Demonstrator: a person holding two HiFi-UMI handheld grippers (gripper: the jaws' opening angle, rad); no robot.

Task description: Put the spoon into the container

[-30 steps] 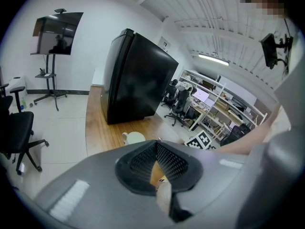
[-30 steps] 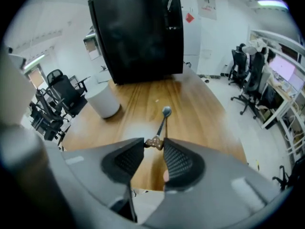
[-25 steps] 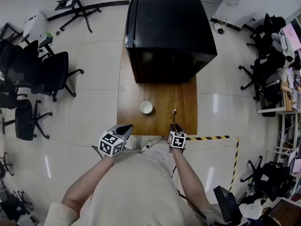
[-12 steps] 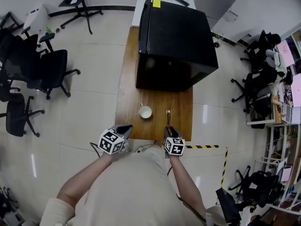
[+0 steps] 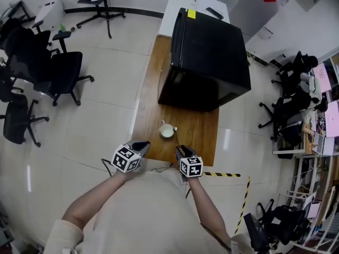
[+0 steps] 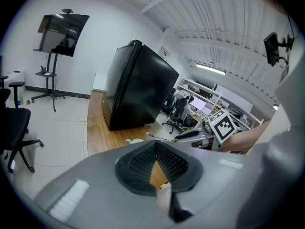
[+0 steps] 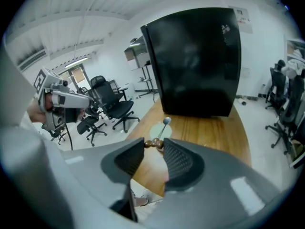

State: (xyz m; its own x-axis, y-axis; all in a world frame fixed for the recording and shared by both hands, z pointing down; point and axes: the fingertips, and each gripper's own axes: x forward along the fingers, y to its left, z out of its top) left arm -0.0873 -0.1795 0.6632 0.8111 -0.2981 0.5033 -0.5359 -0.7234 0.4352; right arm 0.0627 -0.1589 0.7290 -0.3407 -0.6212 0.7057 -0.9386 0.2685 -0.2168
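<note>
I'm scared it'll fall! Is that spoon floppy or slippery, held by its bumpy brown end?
Probably stiff: the spoon sticks straight out of the right gripper without drooping. Its thin stem looks light. Gripped only at the rounded beads, it might swivel between the jaws.

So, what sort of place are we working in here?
Probably an office or lab workspace: black swivel chairs on a tiled floor, a screen on a wheeled stand, and desks with monitors beyond the wooden table.
</note>
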